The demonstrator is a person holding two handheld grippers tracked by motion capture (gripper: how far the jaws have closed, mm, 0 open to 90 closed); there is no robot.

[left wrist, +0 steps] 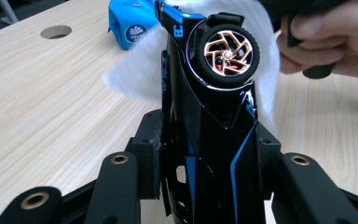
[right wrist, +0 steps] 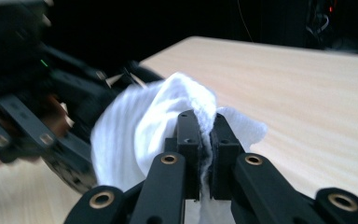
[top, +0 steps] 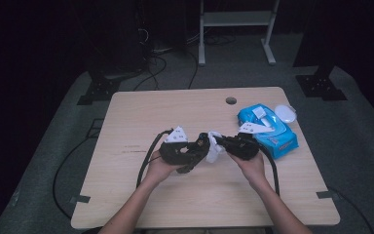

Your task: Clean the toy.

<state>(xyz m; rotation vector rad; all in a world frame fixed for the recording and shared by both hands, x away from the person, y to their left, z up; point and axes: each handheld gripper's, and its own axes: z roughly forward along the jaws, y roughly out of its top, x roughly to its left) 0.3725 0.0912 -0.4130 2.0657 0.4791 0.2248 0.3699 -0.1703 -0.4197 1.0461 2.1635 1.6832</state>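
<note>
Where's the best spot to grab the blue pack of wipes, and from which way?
Probably by its long sides, coming straight down from above. The wipes pack lies flat on the table, soft and wide, so jaws would pinch the middle of its body best. Its white flap stands open on top, so grip below that, clear of the white lid beside it.

Layout on the counter [top: 141, 200], high view. The left tool [top: 200, 146] sits at centre with the toy car [top: 195, 152] clamped between its jaws; in the left gripper view the car [left wrist: 214, 116] stands lengthwise between the jaws, one wheel [left wrist: 227, 52] at 12 o'clock. The right tool [top: 222, 142] lies at 3 o'clock of the left tool, the wipe [top: 214, 146] pinched between its jaws and touching the car. The wipes pack [top: 272, 136] lies at 2 o'clock, just behind the right tool. The counter's cable hole [top: 231, 101] lies at 12 o'clock, well apart.
</note>
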